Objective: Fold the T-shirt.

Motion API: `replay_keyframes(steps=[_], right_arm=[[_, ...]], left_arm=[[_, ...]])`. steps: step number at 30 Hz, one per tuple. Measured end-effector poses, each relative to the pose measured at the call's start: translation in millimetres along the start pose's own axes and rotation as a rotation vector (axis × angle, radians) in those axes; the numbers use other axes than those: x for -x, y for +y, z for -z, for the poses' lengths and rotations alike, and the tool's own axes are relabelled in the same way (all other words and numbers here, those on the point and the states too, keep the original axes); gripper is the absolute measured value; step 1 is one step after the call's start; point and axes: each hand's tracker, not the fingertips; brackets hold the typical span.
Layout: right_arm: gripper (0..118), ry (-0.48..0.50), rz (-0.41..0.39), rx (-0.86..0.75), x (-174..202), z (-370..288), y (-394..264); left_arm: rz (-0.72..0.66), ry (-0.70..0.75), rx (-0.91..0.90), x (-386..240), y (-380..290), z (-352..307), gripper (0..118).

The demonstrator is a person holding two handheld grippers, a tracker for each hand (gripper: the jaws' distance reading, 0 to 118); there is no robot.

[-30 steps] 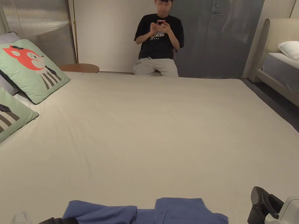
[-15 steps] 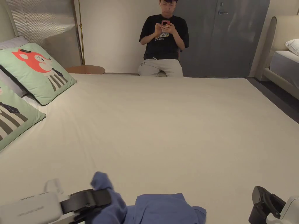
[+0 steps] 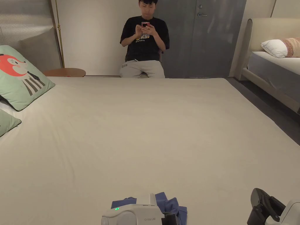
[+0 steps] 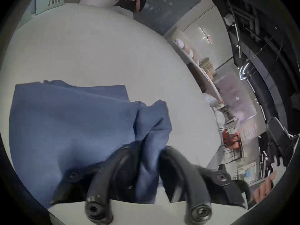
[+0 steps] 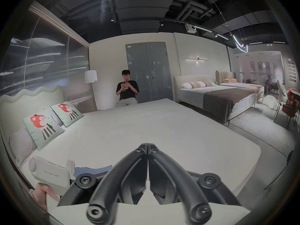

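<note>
The blue T-shirt [image 3: 172, 205] lies at the near edge of the cream bed [image 3: 152, 131], mostly hidden behind my left gripper's white body. In the left gripper view the T-shirt [image 4: 65, 123] lies partly folded, and a bunched fold of it rises between the two black jaws. My left gripper [image 4: 149, 149] is shut on that fold. My right gripper [image 5: 148, 145] hovers above the bed with its jaws together and nothing in them. It stands to the right of the shirt [image 5: 92, 169], and in the head view the right gripper [image 3: 259, 196] is at the bottom right corner.
Green fox pillows [image 3: 20, 76] lean at the bed's left end. A person [image 3: 143, 44] sits past the far edge, holding a phone. A round side table [image 3: 64, 72] stands at the back left. A second bed [image 3: 275, 67] lies right, beyond a strip of floor [image 3: 272, 108].
My left gripper took hold of the shirt's left part, lifted it and carried it right over the rest. The right gripper has stayed put. The head camera has turned.
</note>
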Motion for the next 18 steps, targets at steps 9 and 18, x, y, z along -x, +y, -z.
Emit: replay_keyframes(steps=[9,18], right_arm=[[1,-0.009,0.032,0.015,-10.4,1.2,-3.3],[1,0.009,0.033,0.023,-8.5,1.5,-6.4]], left_arm=[[0.127,0.03,-0.361,-9.1,-2.7,-69.5,102],[0.496,0.34,-0.291,-36.5,-62.7,-2.6,1]])
